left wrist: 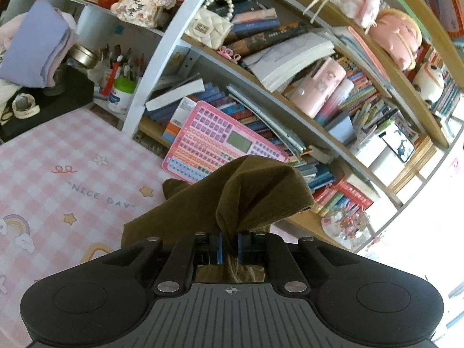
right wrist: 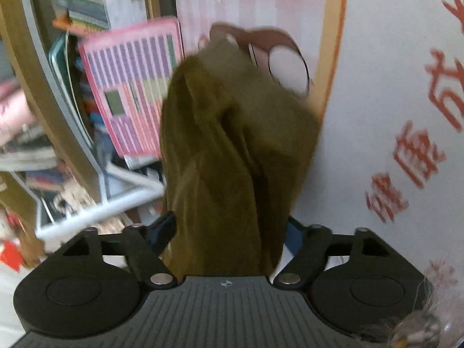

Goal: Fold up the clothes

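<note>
An olive-brown ribbed garment [left wrist: 246, 197] hangs bunched from my left gripper [left wrist: 230, 246], whose blue-padded fingers are shut on a fold of it above the pink checked mat [left wrist: 58, 174]. In the right wrist view the same garment [right wrist: 232, 145] drapes thickly between the fingers of my right gripper [right wrist: 230, 232]. Its blue pads [right wrist: 162, 229] stand wide apart with the cloth filling the gap. The cloth hides the fingertips, and the view is motion-blurred.
A bookshelf [left wrist: 319, 87] crammed with books, plush toys and a white handbag [left wrist: 208, 26] stands behind the mat. A pink toy keyboard [left wrist: 220, 142] leans against it and shows in the right view [right wrist: 130, 92] too. Folded lilac cloth [left wrist: 37, 46] lies far left.
</note>
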A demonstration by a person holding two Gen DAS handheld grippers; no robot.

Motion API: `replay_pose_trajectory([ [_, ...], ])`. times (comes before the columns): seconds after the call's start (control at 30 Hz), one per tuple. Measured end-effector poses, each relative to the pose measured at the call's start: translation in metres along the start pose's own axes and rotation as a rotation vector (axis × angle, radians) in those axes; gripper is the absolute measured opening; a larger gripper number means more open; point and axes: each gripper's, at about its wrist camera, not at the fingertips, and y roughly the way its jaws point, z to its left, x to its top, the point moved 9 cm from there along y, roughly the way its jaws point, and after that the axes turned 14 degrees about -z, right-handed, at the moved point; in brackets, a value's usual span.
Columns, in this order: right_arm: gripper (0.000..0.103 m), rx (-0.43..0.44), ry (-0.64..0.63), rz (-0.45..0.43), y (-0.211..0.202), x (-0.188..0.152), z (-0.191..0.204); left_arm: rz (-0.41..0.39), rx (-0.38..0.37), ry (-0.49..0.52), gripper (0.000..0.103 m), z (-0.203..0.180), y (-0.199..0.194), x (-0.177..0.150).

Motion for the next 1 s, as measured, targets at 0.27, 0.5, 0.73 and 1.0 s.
replay_pose_trajectory([
  [0.27,0.007,0.088,-0.199,-0.155,-0.028,0.039,0.051,0.19,0.292,0.157,0.027,0.071,0.018,-0.047],
  [0.5,0.007,0.359,-0.667,-0.349,-0.079,0.055,0.21,0.223,0.291,0.148,0.049,0.09,0.017,-0.069],
  [0.73,0.007,0.275,-1.091,-0.085,-0.046,-0.045,0.19,0.146,0.222,0.081,0.051,0.085,0.018,-0.062],
  [1.0,0.007,0.007,-1.475,0.373,0.004,-0.158,0.093,0.171,0.264,0.003,0.051,0.127,0.014,-0.07],
])
